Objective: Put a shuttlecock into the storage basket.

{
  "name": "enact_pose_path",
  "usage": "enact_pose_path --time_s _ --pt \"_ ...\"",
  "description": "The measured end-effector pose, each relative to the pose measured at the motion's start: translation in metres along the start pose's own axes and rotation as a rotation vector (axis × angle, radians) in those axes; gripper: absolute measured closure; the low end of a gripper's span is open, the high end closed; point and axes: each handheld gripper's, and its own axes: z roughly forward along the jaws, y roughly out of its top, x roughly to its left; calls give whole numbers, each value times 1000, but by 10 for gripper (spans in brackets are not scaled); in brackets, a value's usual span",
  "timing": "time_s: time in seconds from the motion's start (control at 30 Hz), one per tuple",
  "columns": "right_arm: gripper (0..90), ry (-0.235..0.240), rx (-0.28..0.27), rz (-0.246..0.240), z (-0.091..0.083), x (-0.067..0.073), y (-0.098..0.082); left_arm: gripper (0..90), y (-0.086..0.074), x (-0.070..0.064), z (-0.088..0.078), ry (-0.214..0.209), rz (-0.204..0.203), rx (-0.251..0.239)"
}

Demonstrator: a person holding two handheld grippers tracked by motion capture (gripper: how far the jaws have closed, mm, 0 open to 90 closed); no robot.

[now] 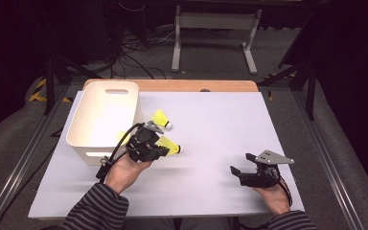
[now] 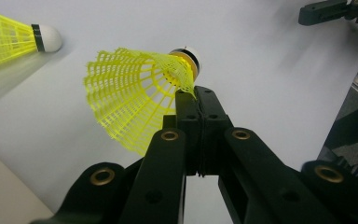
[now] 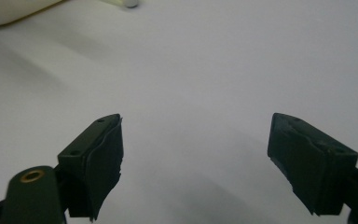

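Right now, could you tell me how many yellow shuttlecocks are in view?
2. One shuttlecock is pinched by its skirt in the left gripper; the other shuttlecock lies on the table beside the white bin, which may hide more.

Bright lit table (image 1: 220, 120), dark surroundings, soft shadows, slightly blurred close views.

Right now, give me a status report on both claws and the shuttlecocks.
Left claw shut on yellow mesh shuttlecock skirt. Right claw open, holding nothing. Second yellow shuttlecock lies beside white plastic bin. Nothing in the way.
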Motion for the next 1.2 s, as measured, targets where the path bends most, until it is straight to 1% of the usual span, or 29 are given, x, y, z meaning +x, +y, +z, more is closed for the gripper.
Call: enact_pose_path --time_s 0.2,0.33,0.43,0.47,0.57,0.77,0.93,1.1,1.2 --pt "185 -9 -7 6 0 -1 0 898 3 0 -5 0 -6 -11" --pt "183 -11 -16 12 -1 -2 0 898 6 1 -8 1 -2 -18" --pt "179 -8 -14 18 0 -3 0 898 8 3 -10 -8 -11 -20" --pt "179 -10 -15 18 0 -3 0 898 9 3 -11 -1 -10 -19" --pt "178 -8 -6 14 1 -4 0 898 13 4 -12 -3 -10 -16" --pt "178 -7 -5 6 3 -3 1 898 18 6 -11 8 -4 1" --pt "178 -5 -6 6 3 -3 1 898 22 9 -12 13 -10 0" --pt "178 -5 -12 8 2 -3 1 898 27 14 -16 18 -14 -3" --pt "178 -5 -7 3 2 -3 1 898 29 17 -18 22 -23 -7"
